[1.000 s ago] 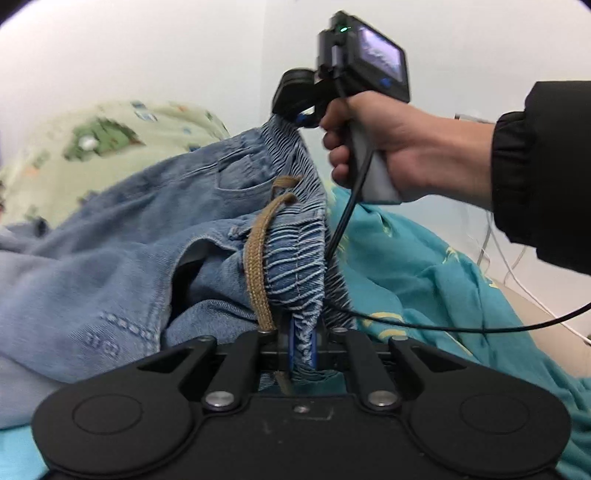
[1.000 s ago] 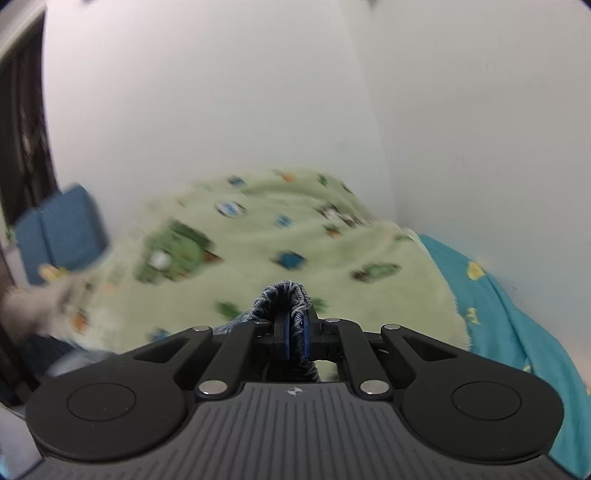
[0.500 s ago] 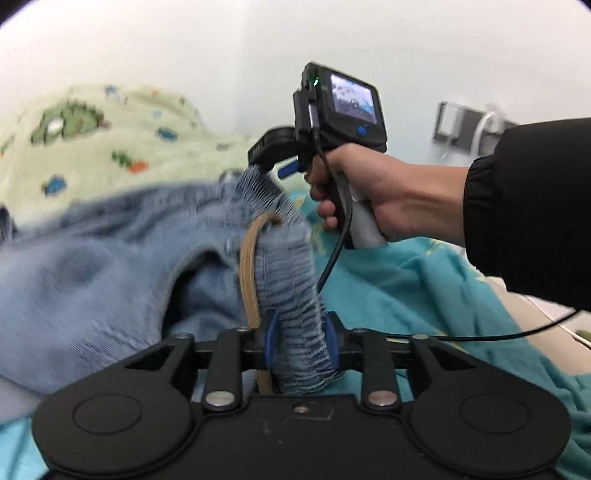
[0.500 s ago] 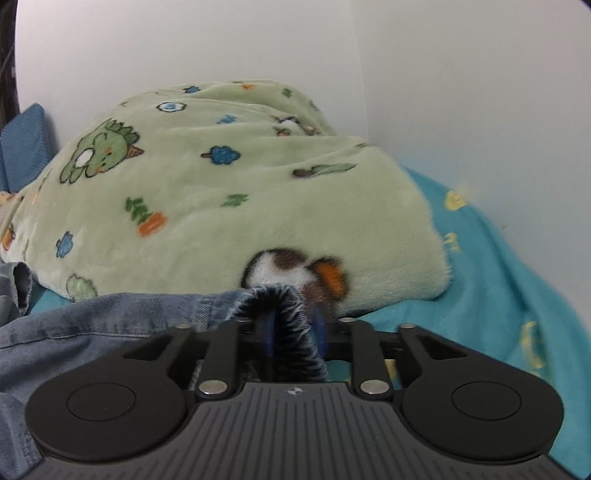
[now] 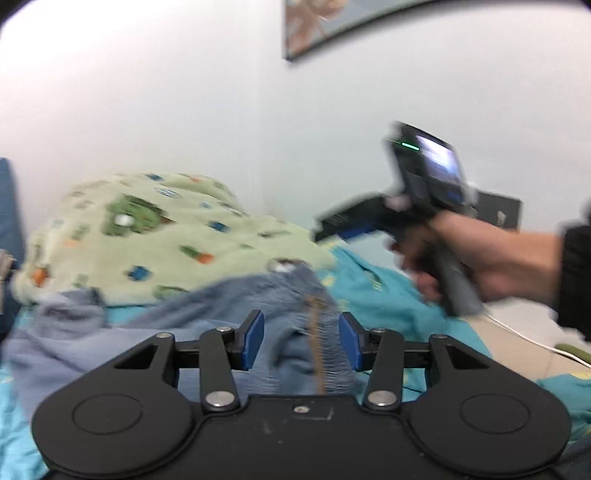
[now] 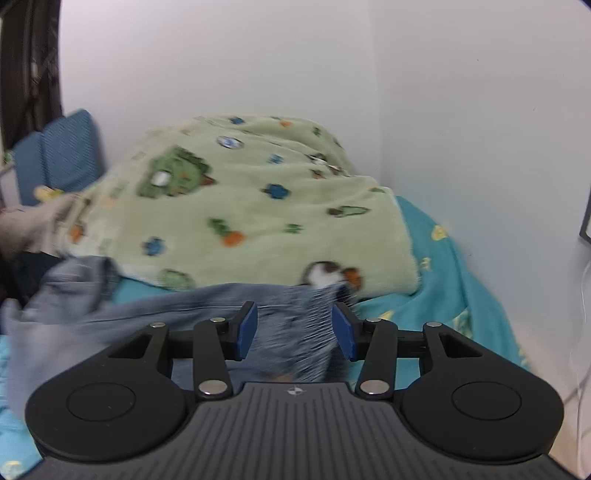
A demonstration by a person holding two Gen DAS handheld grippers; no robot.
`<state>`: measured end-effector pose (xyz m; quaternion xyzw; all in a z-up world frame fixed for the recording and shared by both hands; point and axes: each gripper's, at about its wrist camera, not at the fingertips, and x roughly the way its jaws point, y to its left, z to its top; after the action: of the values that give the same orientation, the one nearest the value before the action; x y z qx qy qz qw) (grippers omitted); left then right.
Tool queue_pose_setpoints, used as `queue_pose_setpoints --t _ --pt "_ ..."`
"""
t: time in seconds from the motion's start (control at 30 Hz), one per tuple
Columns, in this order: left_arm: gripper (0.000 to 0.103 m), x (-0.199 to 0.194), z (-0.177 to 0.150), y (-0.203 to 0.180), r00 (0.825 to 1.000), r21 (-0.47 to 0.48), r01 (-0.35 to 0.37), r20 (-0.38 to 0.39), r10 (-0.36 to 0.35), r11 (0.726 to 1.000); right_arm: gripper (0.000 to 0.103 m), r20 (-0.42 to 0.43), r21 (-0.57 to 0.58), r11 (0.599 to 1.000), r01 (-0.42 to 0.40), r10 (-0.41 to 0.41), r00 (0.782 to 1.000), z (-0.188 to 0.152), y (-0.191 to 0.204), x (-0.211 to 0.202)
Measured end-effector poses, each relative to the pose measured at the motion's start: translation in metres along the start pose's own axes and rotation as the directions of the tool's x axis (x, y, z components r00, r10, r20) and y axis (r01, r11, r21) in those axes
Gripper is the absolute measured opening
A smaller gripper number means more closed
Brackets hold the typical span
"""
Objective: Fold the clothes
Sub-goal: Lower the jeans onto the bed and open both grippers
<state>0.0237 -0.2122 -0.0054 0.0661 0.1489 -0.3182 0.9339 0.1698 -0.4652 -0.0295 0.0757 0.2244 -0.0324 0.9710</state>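
Observation:
Blue denim shorts (image 5: 236,306) with an elastic waistband and a tan drawstring (image 5: 316,347) lie on the teal bedsheet (image 5: 380,295). My left gripper (image 5: 301,341) is open, its blue pads (image 5: 253,339) either side of the waistband, not pinching it. My right gripper (image 6: 293,330) is open too, with the waistband (image 6: 310,332) lying between its pads. The right gripper also shows in the left wrist view (image 5: 417,206), held by a hand above the bed to the right. The shorts also show in the right wrist view (image 6: 166,306).
A light green fleece blanket (image 6: 240,206) with cartoon prints is heaped behind the shorts against the white wall. Blue cushions (image 6: 59,147) stand at the far left. A white cable (image 5: 532,339) runs over the floor at right. A picture (image 5: 321,22) hangs on the wall.
Both grippers opened and let go of the waistband. The shorts dropped onto the bed. The right gripper moved away to the right and up.

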Motion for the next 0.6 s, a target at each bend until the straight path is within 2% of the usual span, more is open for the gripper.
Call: queue_pose_setpoints --t 0.13,0.33,0.5,0.53,0.6 --pt "0.042 -0.039 0.011 0.038 0.994 -0.037 -0.102 0.025 0.103 0.994 0.048 0.010 0.027 0.995 -0.097 0.097 0.995 -0.014 0.049 -0.043" --pt "0.042 -0.077 0.011 0.095 0.970 -0.111 -0.240 0.017 0.244 0.964 0.050 -0.014 -0.023 0.979 -0.200 0.200 0.980 -0.048 0.132 -0.085" --pt "0.042 -0.084 0.002 0.129 0.957 -0.183 -0.284 0.000 0.289 0.941 0.052 -0.071 -0.055 0.966 -0.251 0.247 0.967 -0.069 0.178 -0.082" --pt "0.042 -0.082 0.000 0.136 0.950 -0.199 -0.308 -0.012 0.312 0.930 0.053 -0.078 -0.066 0.964 -0.257 0.252 0.965 -0.070 0.185 -0.077" --pt "0.042 -0.077 -0.007 0.152 0.939 -0.248 -0.341 -0.040 0.342 0.907 0.063 -0.092 -0.102 0.959 -0.264 0.255 0.962 -0.073 0.199 -0.064"
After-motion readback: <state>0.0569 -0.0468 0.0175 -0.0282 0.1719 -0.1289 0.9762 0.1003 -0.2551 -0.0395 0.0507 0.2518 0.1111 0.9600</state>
